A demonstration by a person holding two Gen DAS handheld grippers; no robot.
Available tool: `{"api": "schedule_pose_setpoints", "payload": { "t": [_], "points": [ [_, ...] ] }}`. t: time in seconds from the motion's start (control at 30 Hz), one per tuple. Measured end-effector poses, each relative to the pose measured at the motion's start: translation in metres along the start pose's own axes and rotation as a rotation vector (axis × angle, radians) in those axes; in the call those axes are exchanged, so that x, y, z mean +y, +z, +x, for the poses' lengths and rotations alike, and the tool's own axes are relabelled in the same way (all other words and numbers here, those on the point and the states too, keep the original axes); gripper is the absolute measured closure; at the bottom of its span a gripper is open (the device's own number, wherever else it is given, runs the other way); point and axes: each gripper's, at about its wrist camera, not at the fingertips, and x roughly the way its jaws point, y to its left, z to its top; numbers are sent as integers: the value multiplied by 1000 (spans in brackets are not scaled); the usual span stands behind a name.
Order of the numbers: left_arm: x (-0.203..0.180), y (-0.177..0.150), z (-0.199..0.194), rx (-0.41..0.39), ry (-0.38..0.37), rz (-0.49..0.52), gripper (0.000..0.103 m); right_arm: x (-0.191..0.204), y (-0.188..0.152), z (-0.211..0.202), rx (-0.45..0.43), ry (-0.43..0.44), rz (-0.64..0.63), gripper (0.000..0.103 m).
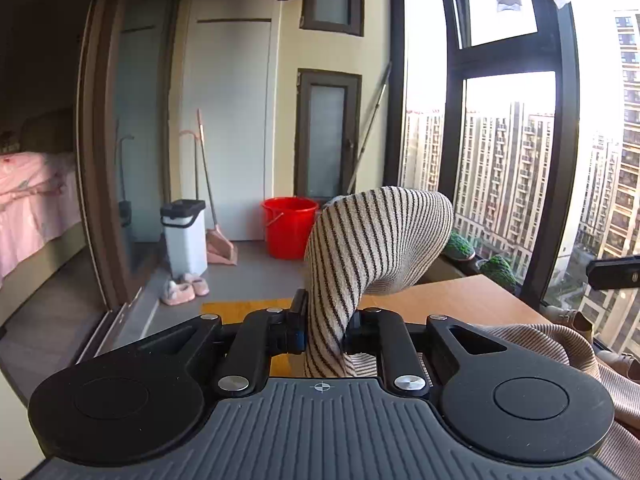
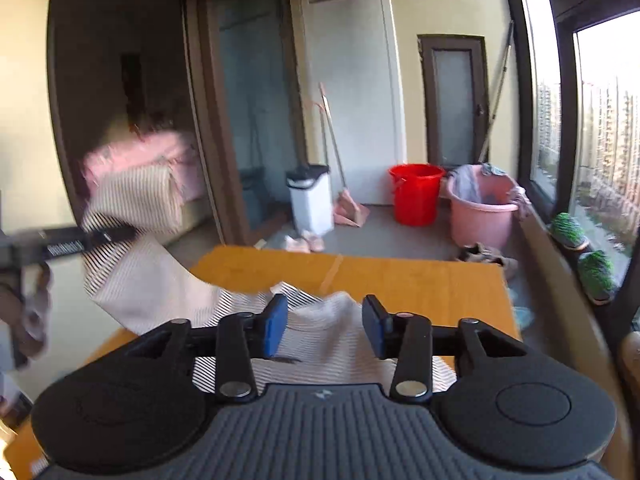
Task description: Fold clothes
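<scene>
A beige garment with thin dark stripes (image 1: 376, 240) is pinched in my left gripper (image 1: 326, 330), which is shut on a fold that arches up and over to the right. In the right wrist view the same striped garment (image 2: 332, 332) lies bunched on the wooden table (image 2: 400, 276), and one end of it is lifted at the left, where the left gripper (image 2: 92, 238) holds it, blurred. My right gripper (image 2: 325, 328) hovers open over the bunched cloth, its blue pads (image 2: 276, 324) well apart with cloth beneath them.
A red bucket (image 2: 416, 192), a pink tub (image 2: 482, 216), a white bin (image 2: 312, 196), a broom and slippers stand on the balcony floor beyond the table. Tall windows and small green plants (image 2: 568, 230) line the right side. A bed with pink bedding (image 1: 28, 200) lies past the sliding door.
</scene>
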Motion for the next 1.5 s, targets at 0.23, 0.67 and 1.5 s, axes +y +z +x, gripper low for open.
{"api": "schedule_pose_setpoints", "payload": {
  "t": [0.23, 0.67, 1.5],
  "points": [
    [12, 0, -4, -2, -55, -44, 86, 38, 30, 56, -71, 274, 54, 35],
    [-4, -8, -8, -40, -125, -23, 11, 67, 89, 61, -94, 334, 21, 100],
    [-53, -71, 54, 262, -291, 32, 1, -112, -15, 9, 240, -340, 61, 74]
  ]
}}
